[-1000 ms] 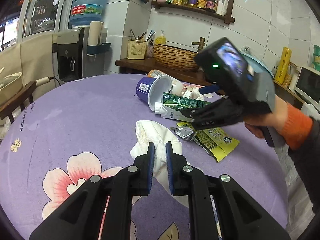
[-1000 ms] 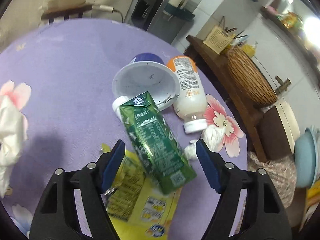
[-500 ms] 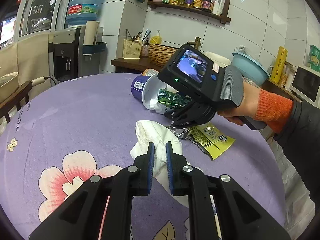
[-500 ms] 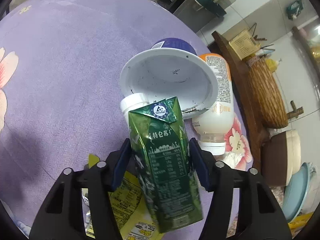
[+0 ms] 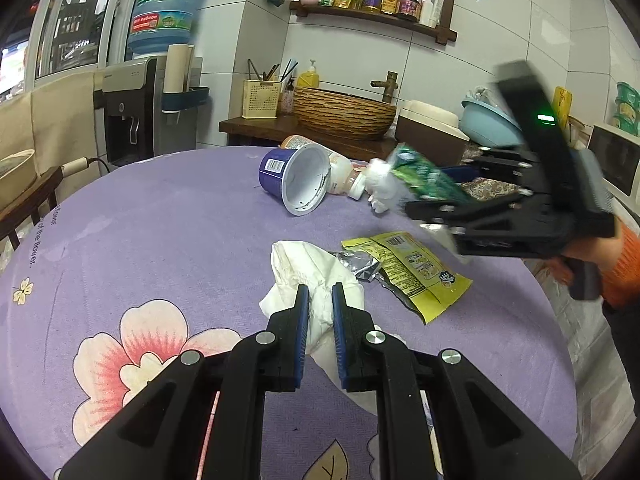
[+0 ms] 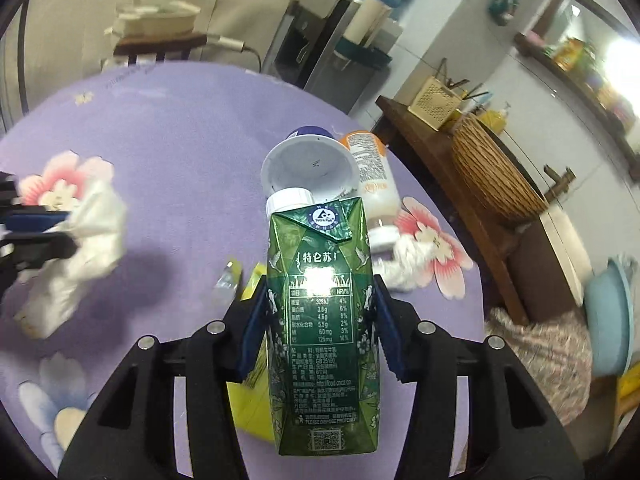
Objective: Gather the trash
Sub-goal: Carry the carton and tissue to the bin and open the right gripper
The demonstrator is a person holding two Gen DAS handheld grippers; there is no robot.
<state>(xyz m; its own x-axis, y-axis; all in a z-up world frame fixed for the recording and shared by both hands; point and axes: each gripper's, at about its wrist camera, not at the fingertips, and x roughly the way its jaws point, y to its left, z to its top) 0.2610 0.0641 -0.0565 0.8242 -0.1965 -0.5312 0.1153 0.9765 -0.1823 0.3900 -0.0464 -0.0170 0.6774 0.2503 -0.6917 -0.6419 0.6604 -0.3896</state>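
Green milk carton [image 6: 322, 320]: clamped between the pads of the right hand-held gripper [image 6: 320, 320], which has just been closing on it; grip sits on the two long side panels, about mid-height. In the left wrist view the carton [image 5: 428, 178] is off the counter [image 5: 160, 220], tilted, cap end leading.

- Handling, judged: carton looks like thin laminated board, probably empty or nearly so, hence light. Side walls will dent under squeeze; a mid-body hold across the flat panels looks sound, and the gabled top would be a poorer place. Glossy print may be a bit slippery; the blue pads should cope.
- Crumpled white tissue [image 5: 316, 280]: pinched by the left hand-held gripper [image 5: 318, 320], jaws nearly together on a fold, most of the tissue resting on the counter. Soft, weightless, no preferred hold; it may trail or tear.
- Remaining on counter: blue-and-white cup [image 5: 294, 178] on its side, orange-label bottle [image 6: 372, 172] touching it behind, yellow wrapper [image 5: 412, 268] with a foil scrap [image 5: 360, 266] just beside the tissue, a second white wad [image 5: 380, 188] near the bottle cap.
- No bin visible in either view.
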